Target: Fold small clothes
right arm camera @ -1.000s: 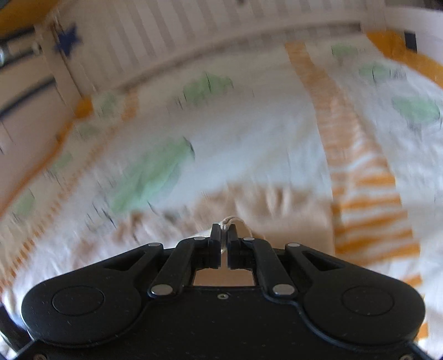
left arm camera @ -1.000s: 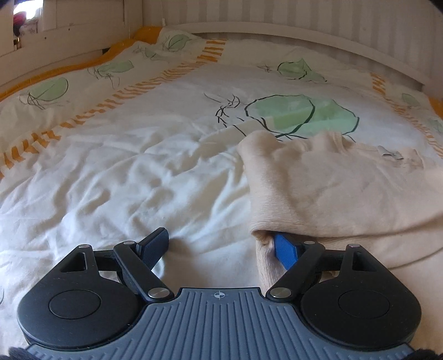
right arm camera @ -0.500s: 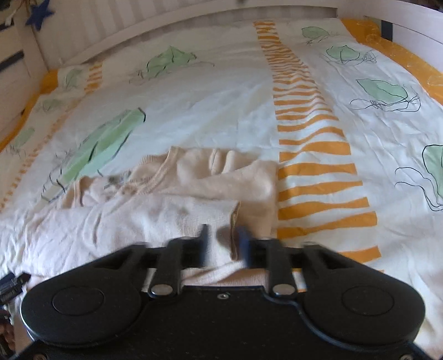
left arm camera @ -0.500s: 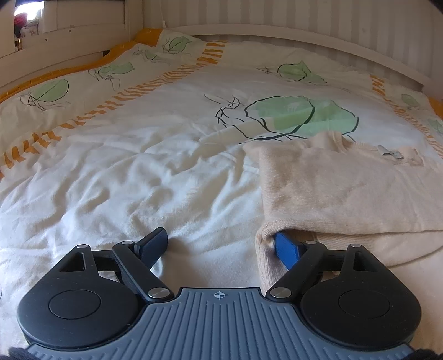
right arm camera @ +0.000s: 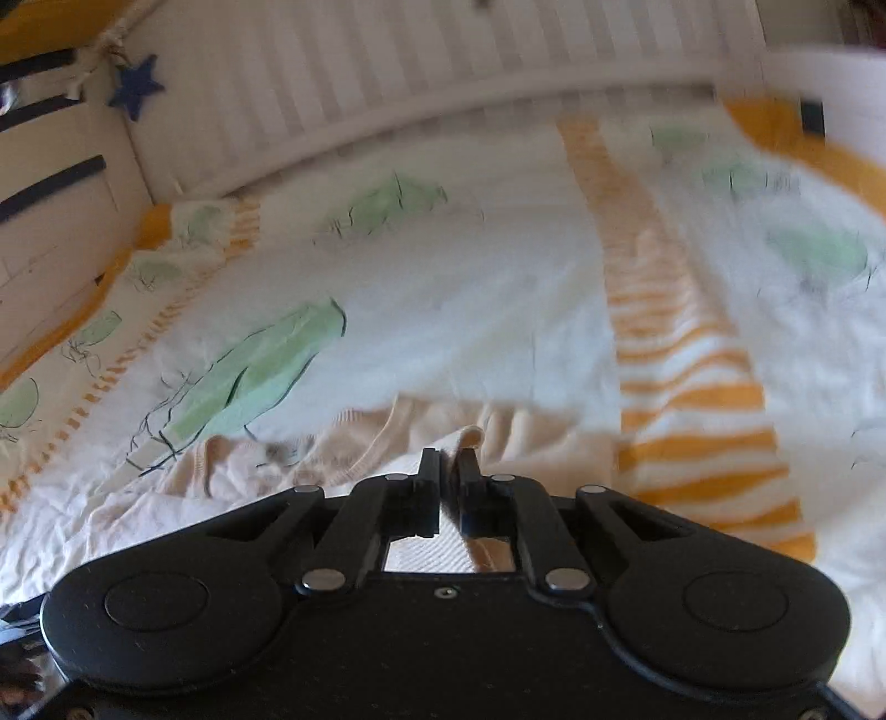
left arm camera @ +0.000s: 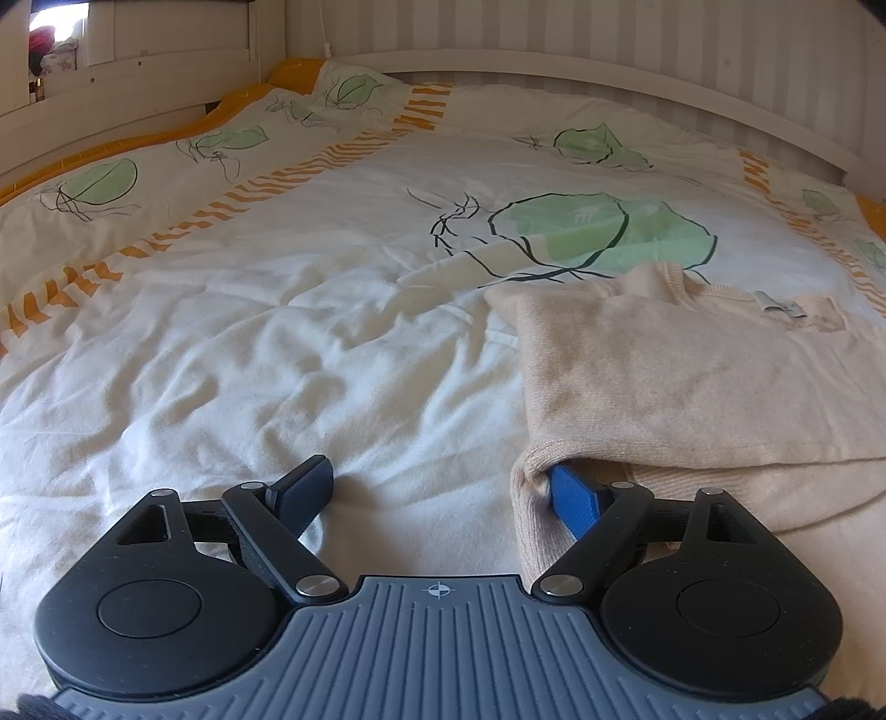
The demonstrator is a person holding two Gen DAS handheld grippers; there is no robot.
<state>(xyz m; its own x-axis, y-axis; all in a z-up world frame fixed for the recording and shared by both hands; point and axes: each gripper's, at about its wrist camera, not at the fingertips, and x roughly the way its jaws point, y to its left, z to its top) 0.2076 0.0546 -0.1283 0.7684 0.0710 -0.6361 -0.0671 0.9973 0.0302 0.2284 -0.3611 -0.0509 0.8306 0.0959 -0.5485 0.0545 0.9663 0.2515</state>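
Observation:
A small beige knit sweater [left arm camera: 681,387] lies partly folded on the bed at the right of the left wrist view. My left gripper [left arm camera: 437,487] is open and low on the duvet; its right blue finger [left arm camera: 576,495] is tucked under the sweater's folded near edge, its left finger [left arm camera: 304,487] rests on bare duvet. In the right wrist view the sweater [right arm camera: 354,454] lies just ahead, blurred. My right gripper [right arm camera: 448,471] is nearly shut, with a beige fold of the sweater between its jaws.
A white duvet [left arm camera: 277,332] with green leaf prints and orange stripes covers the bed. White slatted bed rails [left arm camera: 609,33] run along the far side. A blue star [right arm camera: 135,88] hangs on the rail at the left.
My right gripper opened, dropped closer to the sweater, then closed on a fold and moved, blurring the view. The folded-over sweater layer settled flatter. My left gripper stayed put.

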